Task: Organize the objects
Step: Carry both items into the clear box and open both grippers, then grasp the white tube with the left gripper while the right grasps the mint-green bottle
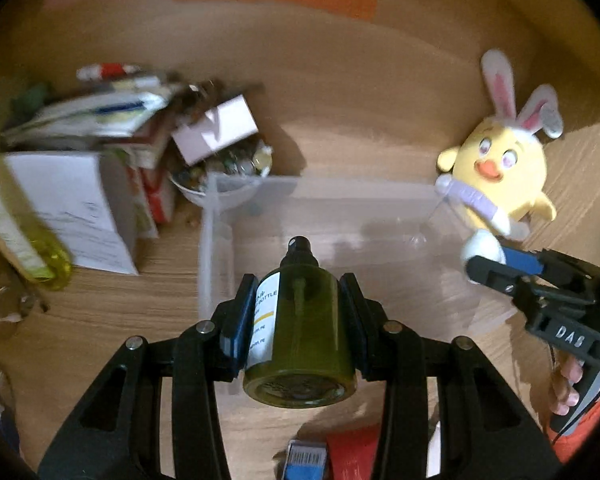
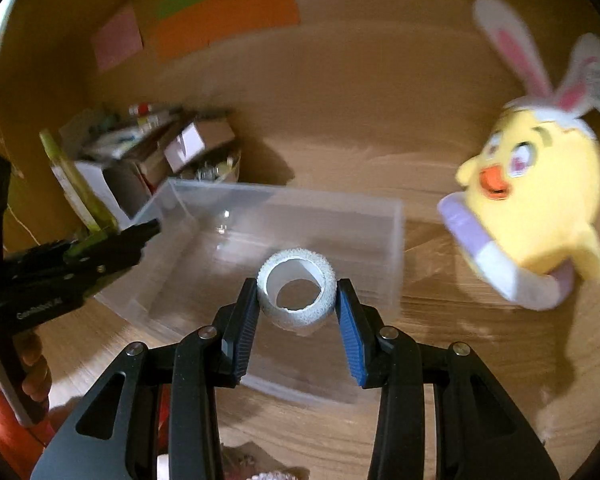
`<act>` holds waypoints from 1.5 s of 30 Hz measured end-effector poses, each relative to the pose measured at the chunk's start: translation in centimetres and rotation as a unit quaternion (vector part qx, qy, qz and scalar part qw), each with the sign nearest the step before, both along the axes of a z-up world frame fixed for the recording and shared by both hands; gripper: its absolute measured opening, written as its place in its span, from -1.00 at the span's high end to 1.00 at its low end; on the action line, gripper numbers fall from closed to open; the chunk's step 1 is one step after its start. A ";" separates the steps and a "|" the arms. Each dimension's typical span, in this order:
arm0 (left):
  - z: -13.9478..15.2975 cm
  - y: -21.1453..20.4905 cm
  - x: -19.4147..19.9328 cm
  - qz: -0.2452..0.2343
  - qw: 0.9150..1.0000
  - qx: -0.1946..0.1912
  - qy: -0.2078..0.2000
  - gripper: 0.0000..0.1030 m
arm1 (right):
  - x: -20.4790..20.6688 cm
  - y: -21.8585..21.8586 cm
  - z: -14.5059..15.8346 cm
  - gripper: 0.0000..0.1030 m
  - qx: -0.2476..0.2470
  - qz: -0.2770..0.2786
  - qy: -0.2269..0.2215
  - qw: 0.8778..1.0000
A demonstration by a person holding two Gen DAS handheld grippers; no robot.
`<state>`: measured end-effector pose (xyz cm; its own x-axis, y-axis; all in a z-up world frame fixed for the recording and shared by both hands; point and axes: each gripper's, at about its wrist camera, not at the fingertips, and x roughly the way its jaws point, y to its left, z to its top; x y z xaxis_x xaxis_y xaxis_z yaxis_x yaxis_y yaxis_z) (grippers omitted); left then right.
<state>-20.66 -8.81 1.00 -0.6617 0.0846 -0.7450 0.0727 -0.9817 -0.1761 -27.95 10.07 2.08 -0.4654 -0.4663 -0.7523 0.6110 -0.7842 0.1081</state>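
My left gripper (image 1: 298,284) is shut on a dark green spray bottle (image 1: 300,332) with a white label and a black nozzle, held over the near part of a clear plastic bin (image 1: 220,196). My right gripper (image 2: 297,286) is shut on a white roll of tape (image 2: 296,292), held above the same clear bin (image 2: 396,240). In the left wrist view the right gripper (image 1: 486,262) comes in from the right with the white roll (image 1: 482,248) between its jaws. The left gripper (image 2: 148,230) shows at the left of the right wrist view, the green bottle (image 2: 86,246) partly hidden in it.
A yellow chick plush (image 1: 500,168) with bunny ears stands right of the bin against the back wall, and shows again as the plush (image 2: 540,200). White boxes and papers (image 1: 84,184) and a bowl of small items (image 1: 224,176) crowd the left. Red and blue packages (image 1: 324,456) lie near the front.
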 end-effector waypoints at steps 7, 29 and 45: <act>-1.9 1.7 -2.6 -0.014 0.999 -0.039 -0.030 0.20 | -1.5 -3.6 -2.7 0.31 0.056 0.026 -0.024 0.998; 2.9 2.5 3.9 0.006 0.995 -0.082 0.049 -0.81 | 4.0 -0.4 2.4 -0.49 0.045 -0.007 0.065 0.997; -0.4 2.3 15.5 0.036 0.996 -0.071 0.043 -0.88 | 13.0 8.9 -0.1 -0.64 -0.005 -0.069 0.056 0.996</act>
<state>-5.12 -6.56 0.59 -0.7236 -0.0681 -0.6868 0.1354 -0.9898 -0.0446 -14.92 19.00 2.01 -0.6055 -0.3991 -0.6885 0.5064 -0.8607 0.0535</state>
